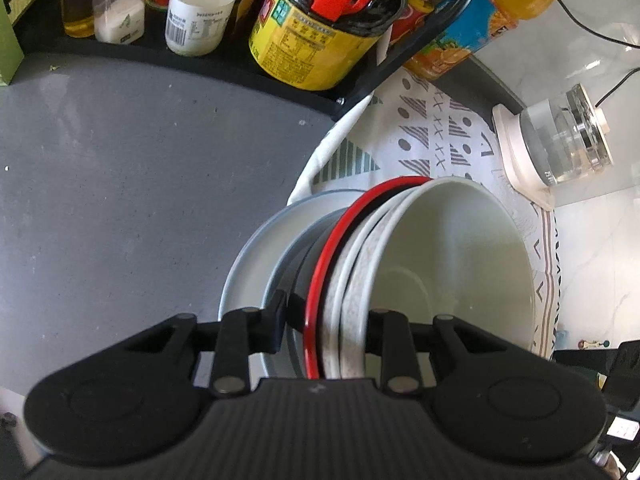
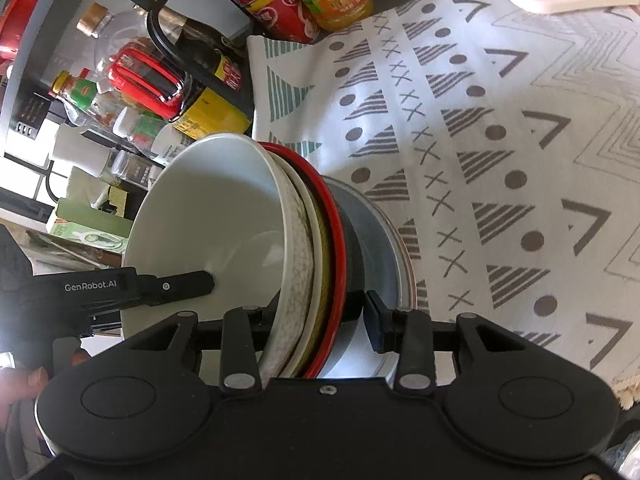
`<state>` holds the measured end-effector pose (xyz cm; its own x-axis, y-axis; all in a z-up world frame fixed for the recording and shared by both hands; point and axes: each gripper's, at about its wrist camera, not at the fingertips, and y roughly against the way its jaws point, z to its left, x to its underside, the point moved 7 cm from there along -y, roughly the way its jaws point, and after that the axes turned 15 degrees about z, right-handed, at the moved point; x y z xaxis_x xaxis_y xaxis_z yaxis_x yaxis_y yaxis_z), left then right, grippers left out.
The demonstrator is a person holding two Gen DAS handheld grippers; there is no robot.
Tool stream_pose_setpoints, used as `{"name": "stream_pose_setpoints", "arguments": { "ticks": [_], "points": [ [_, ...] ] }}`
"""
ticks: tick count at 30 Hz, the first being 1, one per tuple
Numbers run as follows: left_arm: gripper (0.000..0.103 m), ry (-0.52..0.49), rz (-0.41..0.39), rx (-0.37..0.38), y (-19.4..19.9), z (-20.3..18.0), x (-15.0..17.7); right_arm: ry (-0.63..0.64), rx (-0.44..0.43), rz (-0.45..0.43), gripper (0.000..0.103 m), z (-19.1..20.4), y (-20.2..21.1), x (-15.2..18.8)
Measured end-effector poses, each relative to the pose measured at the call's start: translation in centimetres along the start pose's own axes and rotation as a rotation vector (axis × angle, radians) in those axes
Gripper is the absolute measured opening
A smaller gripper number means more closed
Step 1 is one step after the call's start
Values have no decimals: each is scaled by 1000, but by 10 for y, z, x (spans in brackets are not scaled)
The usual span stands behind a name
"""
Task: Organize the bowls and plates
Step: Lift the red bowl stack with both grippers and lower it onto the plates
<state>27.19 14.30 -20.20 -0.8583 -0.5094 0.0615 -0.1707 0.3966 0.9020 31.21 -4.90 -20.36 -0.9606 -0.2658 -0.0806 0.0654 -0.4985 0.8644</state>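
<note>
**Nested dishes carried between both my hands**

I take the dish stack [image 1: 360, 280] as my landmark: a white bowl [image 1: 452, 264] uppermost, then a speckled dish, a cream one, a red-rimmed black bowl [image 1: 332, 256], and a pale blue-grey plate [image 1: 248, 264] at the bottom. The whole stack hangs tilted on edge above the place where the grey bench [image 1: 120, 184] meets the patterned cloth [image 2: 500, 152].

To the stack's left, my left gripper [image 1: 324, 320] is partly closed across the rims, one finger outside near the plate, the other inside the white bowl; I judge it clamped on the stack. Behind the stack, a black rack of sauce bottles [image 1: 304, 40] stands near. To the stack's right, my right gripper [image 2: 316, 312] is likewise partly closed over the opposite rims, holding them; a glass kettle [image 1: 560, 144] sits on the cloth beyond.

I judge this load heavy, stiff, glazed and slippery, and breakable. Nested pieces can slide against each other, so both holds belong across all the rims, on opposite sides, with the stack levelled before it is set down.
</note>
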Motion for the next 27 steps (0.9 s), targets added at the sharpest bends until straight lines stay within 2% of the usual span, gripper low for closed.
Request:
{"name": "stream_pose_setpoints", "arguments": {
  "ticks": [14,19,24,27],
  "points": [
    [28,-70,10,20,-3,3,2,-45,0,-56,39,-3,-1,6],
    [32,-104,6,-1,-1,2,3,-51,52,-103,57,-5,7,7],
    [59,-128,-42,-30,9,1,2,-58,65,-149,66,-11,22,9],
    [70,-121,-74,-20,18,3,1,-44,70,-176,72,-12,32,10]
  ]
}}
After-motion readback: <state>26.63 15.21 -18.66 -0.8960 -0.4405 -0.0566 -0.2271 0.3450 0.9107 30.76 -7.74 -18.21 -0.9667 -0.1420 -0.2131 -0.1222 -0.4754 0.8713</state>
